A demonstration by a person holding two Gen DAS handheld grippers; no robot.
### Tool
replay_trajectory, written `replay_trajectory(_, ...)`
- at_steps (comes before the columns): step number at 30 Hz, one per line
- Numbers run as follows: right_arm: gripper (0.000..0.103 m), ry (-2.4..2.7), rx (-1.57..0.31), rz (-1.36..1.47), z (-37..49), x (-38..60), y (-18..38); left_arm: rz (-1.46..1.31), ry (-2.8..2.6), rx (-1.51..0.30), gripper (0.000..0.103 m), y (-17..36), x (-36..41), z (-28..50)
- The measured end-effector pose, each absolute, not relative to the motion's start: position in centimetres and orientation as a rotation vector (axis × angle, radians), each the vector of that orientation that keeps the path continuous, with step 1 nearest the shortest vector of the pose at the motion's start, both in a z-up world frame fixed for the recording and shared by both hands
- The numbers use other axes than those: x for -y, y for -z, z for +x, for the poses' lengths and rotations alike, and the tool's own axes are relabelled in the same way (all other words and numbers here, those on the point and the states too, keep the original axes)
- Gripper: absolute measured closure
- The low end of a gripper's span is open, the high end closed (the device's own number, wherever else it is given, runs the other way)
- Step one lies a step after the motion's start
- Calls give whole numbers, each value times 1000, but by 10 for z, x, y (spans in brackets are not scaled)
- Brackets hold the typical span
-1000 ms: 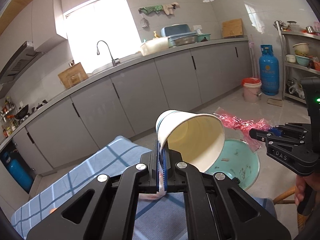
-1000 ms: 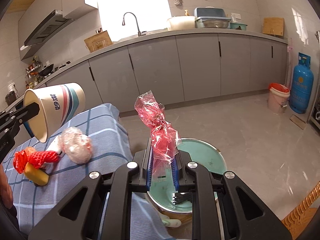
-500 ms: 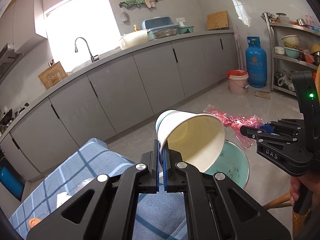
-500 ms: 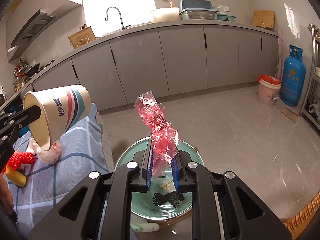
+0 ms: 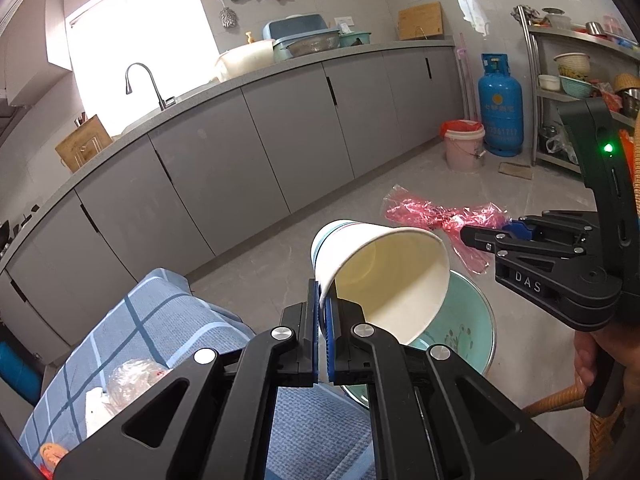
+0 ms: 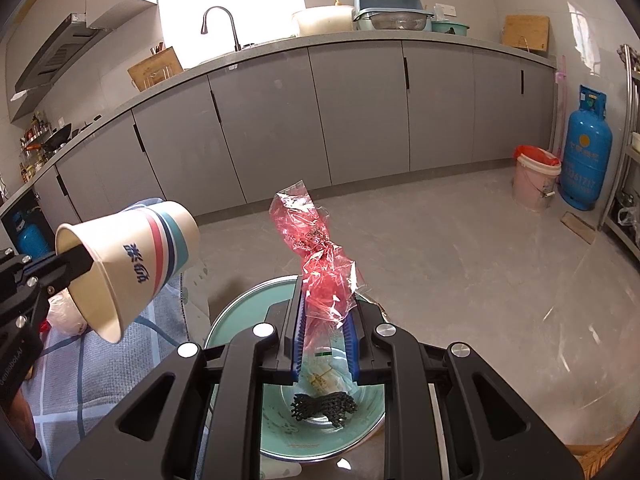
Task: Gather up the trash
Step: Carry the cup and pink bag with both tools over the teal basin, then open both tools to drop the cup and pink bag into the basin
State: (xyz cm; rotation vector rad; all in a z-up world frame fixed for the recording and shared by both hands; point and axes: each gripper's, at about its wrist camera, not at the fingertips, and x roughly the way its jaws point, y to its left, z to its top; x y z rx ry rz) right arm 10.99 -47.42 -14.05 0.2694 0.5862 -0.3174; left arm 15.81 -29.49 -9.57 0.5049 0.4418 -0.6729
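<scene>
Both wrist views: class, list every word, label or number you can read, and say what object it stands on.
"DAS": on the black body of the right gripper, left wrist view.
Blue Chinese characters on the paper cup: seen sideways, not read with confidence.
Yellow emblem and digits on the blue gas cylinder: too blurred to read.
Faint lettering on the left gripper body: too small to read.

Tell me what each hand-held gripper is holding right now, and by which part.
The left hand-held gripper pinches the paper cup by its rim wall. The right hand-held gripper clamps the crumpled red plastic wrapper at its lower end.
</scene>
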Motion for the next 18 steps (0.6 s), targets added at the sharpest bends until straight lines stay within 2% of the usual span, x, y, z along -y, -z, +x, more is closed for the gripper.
replay_trajectory(2,82,316,-586,275,112,476,144,510,670,-444,98,99,296,160)
replay_trajectory(3,81,323,-581,276,111,476,144,508,666,-442,94,100,296,161)
replay_trajectory(4,73,332,-576,282,110,477,146,509,667,-445,80,102,296,161)
replay_trajectory(5,66,338,-576,286,110,479,146,510,665,-443,73,102,297,161)
replay_trajectory(7,60,359,-571,289,108,480,148,511,655,-432,56,104,295,160)
replay_trajectory(8,55,363,-570,293,108,481,148,511,656,-431,55,104,295,160)
replay_trajectory(11,53,371,-570,291,106,481,149,519,650,-432,51,107,293,159)
replay_trajectory(13,49,378,-568,297,103,481,150,517,637,-428,43,106,289,160)
replay_trajectory(18,48,380,-567,301,100,478,149,516,609,-414,34,103,280,159)
